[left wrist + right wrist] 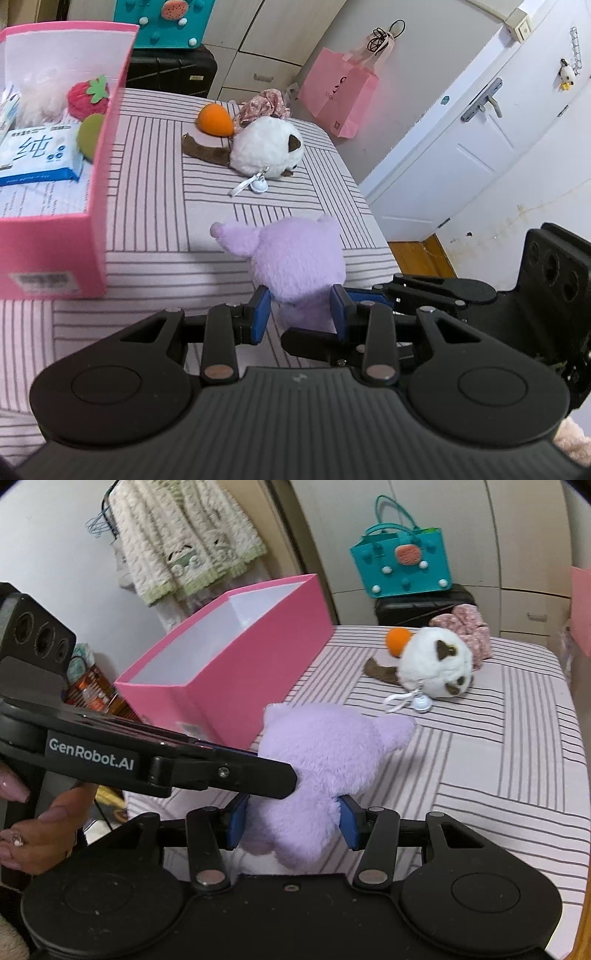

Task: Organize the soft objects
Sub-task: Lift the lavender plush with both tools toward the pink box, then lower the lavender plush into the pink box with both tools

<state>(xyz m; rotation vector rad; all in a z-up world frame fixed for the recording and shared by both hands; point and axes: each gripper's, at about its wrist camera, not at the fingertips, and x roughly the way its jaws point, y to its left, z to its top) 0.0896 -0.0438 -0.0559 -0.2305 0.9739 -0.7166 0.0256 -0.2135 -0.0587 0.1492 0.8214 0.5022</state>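
Note:
A purple plush toy (295, 258) (325, 753) hangs over the striped bed (166, 206), held from both sides. My left gripper (301, 317) is shut on its lower part, blue pads (260, 317) pressing into the fur. My right gripper (291, 823) is also shut on it. An open pink box (55, 251) (229, 672) stands just to the left. It holds a strawberry plush (86, 98), a green soft piece (90, 136), white fluff and a tissue pack (37, 155). Farther back lie a white plush (266, 151) (432, 664), an orange ball (214, 120) and a floral scrunchie (264, 105).
A pink paper bag (336, 96) hangs by the white door (480, 147) to the right of the bed. A teal bag (404, 561) sits on a black suitcase (421, 605) behind the bed. A hand (37, 834) grips the left tool's handle.

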